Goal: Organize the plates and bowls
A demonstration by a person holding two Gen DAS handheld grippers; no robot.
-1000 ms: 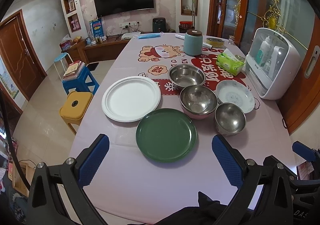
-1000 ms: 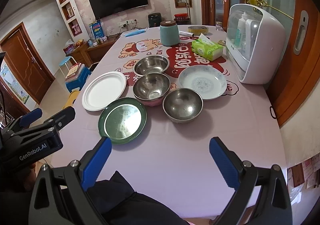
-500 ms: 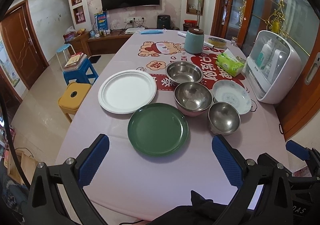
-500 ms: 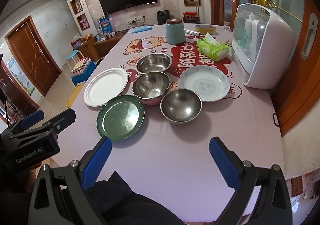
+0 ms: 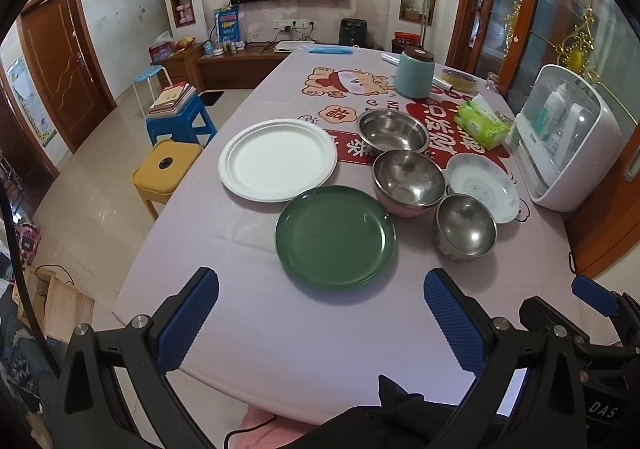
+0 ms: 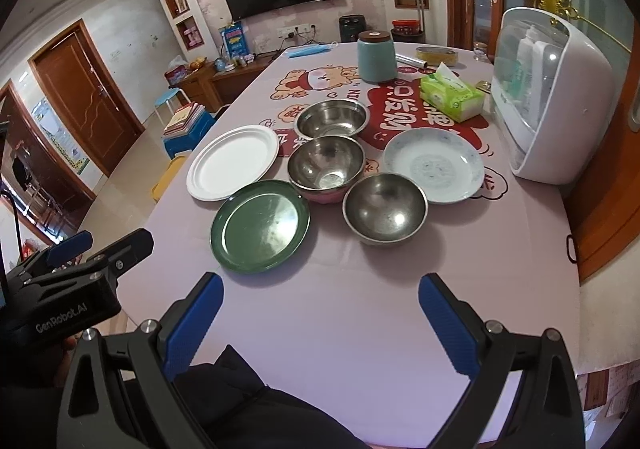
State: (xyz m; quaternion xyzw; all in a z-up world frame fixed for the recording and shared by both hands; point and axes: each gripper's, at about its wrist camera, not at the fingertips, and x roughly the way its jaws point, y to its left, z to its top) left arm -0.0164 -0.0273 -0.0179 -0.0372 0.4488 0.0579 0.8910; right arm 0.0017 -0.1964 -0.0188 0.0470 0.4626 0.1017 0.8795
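On the pale tablecloth lie a white plate (image 5: pixel 278 159) (image 6: pixel 234 161), a green plate (image 5: pixel 335 236) (image 6: pixel 260 226) and a blue-patterned white dish (image 5: pixel 482 186) (image 6: pixel 434 166). Three steel bowls stand among them: a wide far one (image 5: pixel 393 130) (image 6: pixel 332 119), a middle one with a pink outside (image 5: pixel 409 181) (image 6: pixel 326 168), and a small near one (image 5: pixel 466 226) (image 6: pixel 385 208). My left gripper (image 5: pixel 322 315) hangs open above the table's near edge, short of the green plate. My right gripper (image 6: pixel 320 323) is open too, nearer than the small bowl. Neither holds anything.
A teal canister (image 5: pixel 414 73), a green tissue pack (image 5: pixel 482 123) and a white box appliance (image 5: pixel 560 141) stand at the far right of the table. Yellow (image 5: pixel 166 169) and blue (image 5: pixel 180 121) stools sit on the floor to the left. The person's dark sleeve (image 6: pixel 248 401) lies below the grippers.
Both grippers stay open. The left view has swung so the dishes now sit further right; the right view has shifted only slightly. No dish has moved.
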